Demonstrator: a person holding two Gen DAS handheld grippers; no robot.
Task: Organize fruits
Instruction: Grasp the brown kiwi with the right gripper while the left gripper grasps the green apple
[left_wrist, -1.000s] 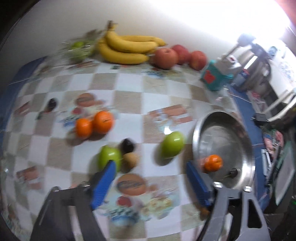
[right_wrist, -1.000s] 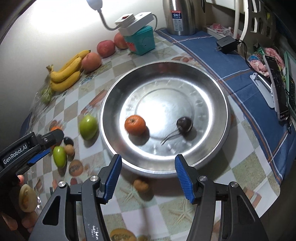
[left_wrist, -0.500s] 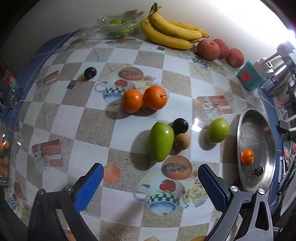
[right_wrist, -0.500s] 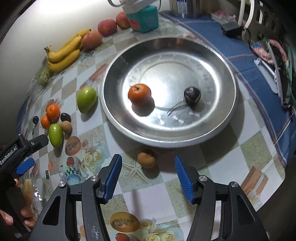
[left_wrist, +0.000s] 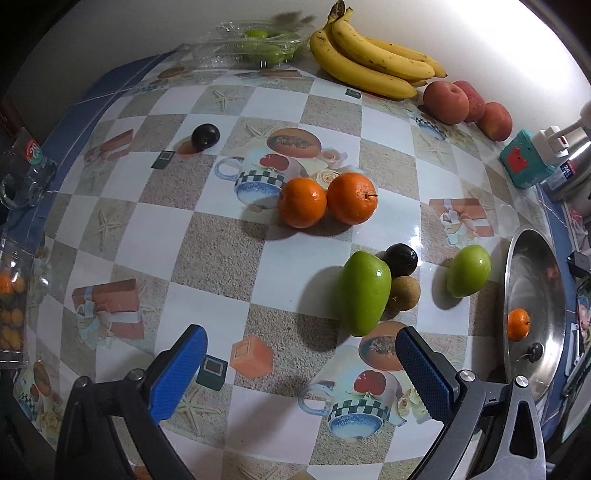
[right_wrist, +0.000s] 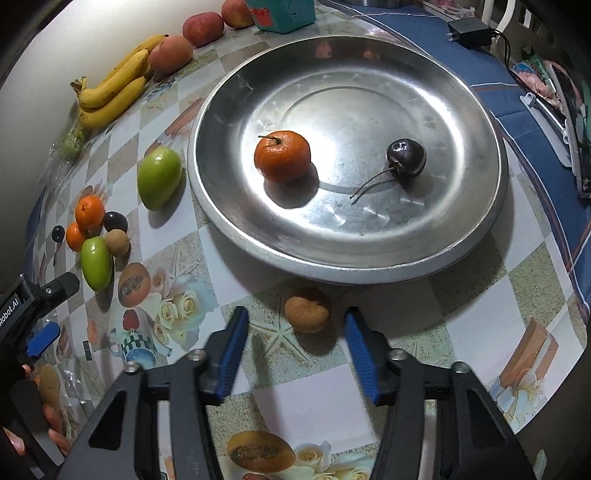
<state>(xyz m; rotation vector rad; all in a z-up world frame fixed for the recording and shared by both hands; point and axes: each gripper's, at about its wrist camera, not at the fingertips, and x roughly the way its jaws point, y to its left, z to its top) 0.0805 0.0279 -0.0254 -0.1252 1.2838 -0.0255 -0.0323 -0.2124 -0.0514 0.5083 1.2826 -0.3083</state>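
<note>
Small brown fruit, longan-like, on the desk just outside the near rim of the steel tray, between the blue pads of the right tongs, wide and empty. Tangerine and dark cherry already in the tray. Likely step: closing on the brown fruit. Best lowered until the pads flank its widest part, centred, then squeezed gently against rolling or bruising; lifted clear of the tray's raised rim before crossing. Further left, green mangoes, two oranges, a dark plum and another brown fruit clustered ahead of the left tongs, likewise wide and empty. Bananas and peaches at the wall.
</note>
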